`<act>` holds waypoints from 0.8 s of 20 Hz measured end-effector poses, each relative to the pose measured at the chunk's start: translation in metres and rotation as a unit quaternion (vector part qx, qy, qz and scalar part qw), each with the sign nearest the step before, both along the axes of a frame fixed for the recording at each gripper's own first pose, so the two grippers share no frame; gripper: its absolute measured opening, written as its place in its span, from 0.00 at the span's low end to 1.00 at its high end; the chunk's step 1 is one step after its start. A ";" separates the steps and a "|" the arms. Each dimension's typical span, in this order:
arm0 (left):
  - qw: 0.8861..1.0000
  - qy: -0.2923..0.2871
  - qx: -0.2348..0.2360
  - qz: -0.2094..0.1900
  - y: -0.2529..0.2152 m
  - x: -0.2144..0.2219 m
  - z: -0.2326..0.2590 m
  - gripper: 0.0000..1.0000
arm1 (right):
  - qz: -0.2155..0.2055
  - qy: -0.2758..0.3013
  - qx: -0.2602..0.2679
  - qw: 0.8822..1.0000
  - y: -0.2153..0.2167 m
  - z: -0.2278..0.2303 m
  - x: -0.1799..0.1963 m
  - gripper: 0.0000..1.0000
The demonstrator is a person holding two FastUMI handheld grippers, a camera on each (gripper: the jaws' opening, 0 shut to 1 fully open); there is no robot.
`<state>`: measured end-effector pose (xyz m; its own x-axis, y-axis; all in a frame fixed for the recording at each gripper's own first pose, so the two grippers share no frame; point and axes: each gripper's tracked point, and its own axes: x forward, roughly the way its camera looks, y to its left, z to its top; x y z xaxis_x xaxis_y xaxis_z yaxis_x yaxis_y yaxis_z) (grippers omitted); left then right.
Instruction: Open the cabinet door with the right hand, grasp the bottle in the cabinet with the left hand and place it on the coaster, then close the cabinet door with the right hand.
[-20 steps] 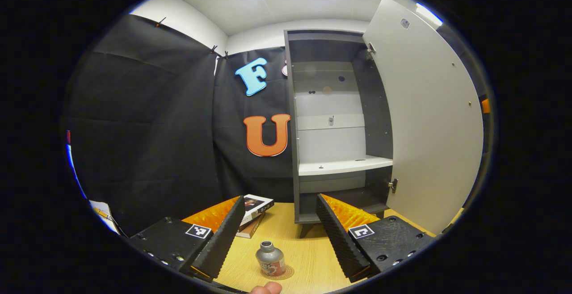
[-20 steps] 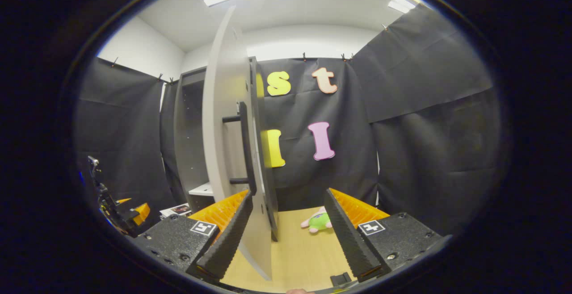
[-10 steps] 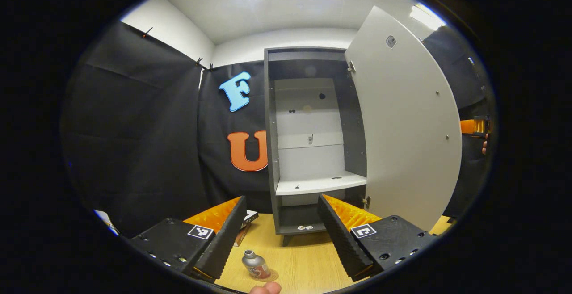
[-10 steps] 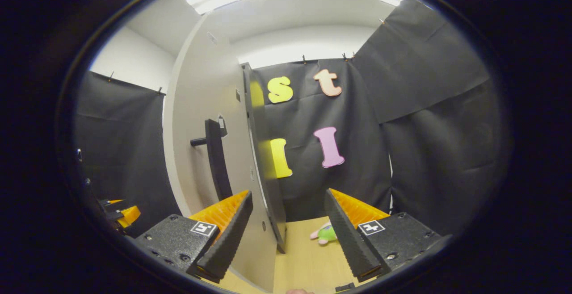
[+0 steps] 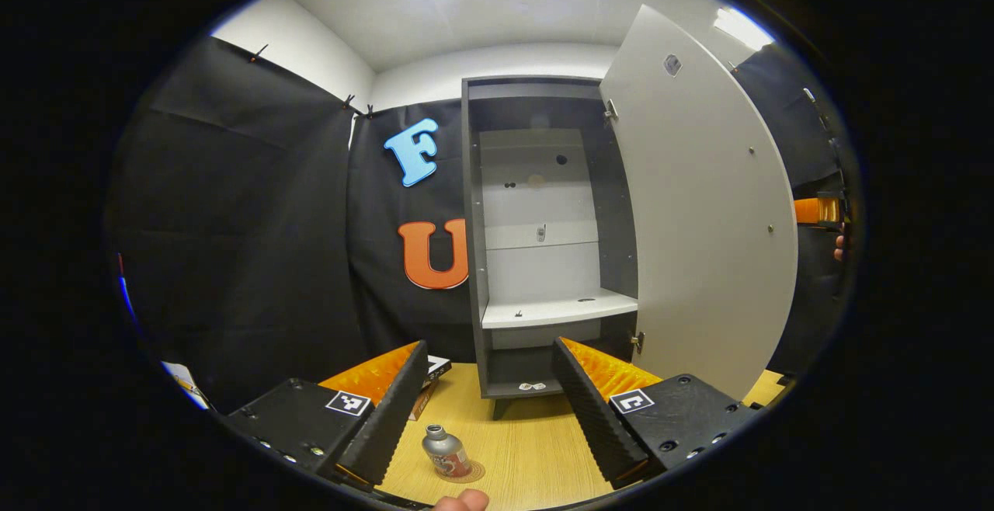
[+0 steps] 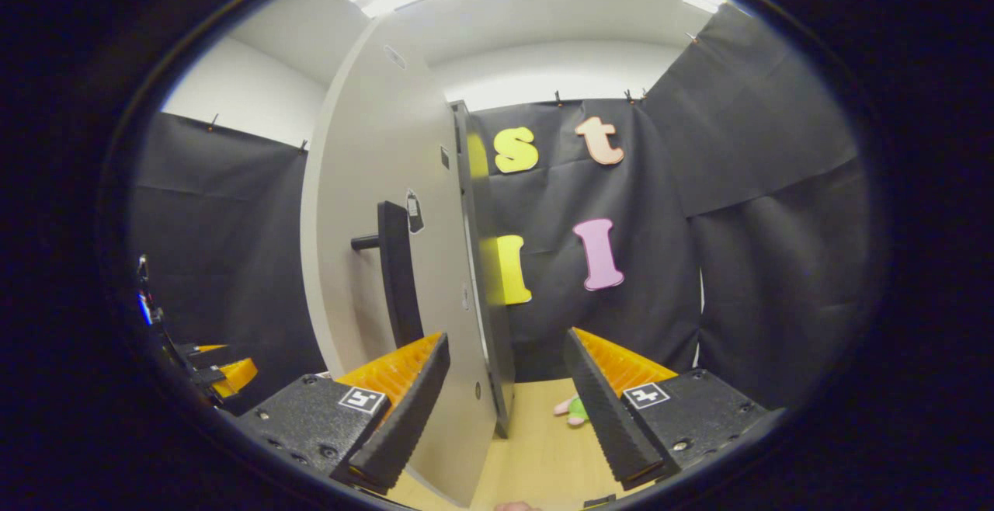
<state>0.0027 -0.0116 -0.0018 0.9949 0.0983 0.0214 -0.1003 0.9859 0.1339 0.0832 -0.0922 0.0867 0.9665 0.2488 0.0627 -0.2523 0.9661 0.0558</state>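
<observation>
Bottle upright on the coaster, near the surface's front edge. Left tongs and right tongs gape wide, holding nothing. Cabinet door stands open; judged remaining: closing it by its handle.

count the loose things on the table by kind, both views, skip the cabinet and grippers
bottle: 1
coaster under the bottle: 1
books, a stack partly hidden behind the left gripper's finger, count taken from what shows: 2
plush toy: 1
total: 5
</observation>
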 end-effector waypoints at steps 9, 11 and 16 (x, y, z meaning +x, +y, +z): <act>1.000 0.002 0.002 0.002 0.011 -0.001 -0.007 0.96 | 0.096 0.007 -0.011 0.995 0.102 -0.009 0.001 1.00; 1.000 0.000 0.003 0.008 0.018 0.000 -0.008 0.96 | 0.108 0.004 -0.022 0.994 0.126 -0.008 0.011 0.96; 1.000 -0.003 0.011 0.017 0.029 -0.003 -0.010 0.96 | 0.157 0.011 -0.011 0.987 0.193 -0.008 0.041 0.96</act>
<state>-0.0005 0.0176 -0.0113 0.9909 0.1314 0.0301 -0.1345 0.9787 0.1552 0.1239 0.1010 0.0790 0.8424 0.5378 0.0328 -0.5388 0.8413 0.0443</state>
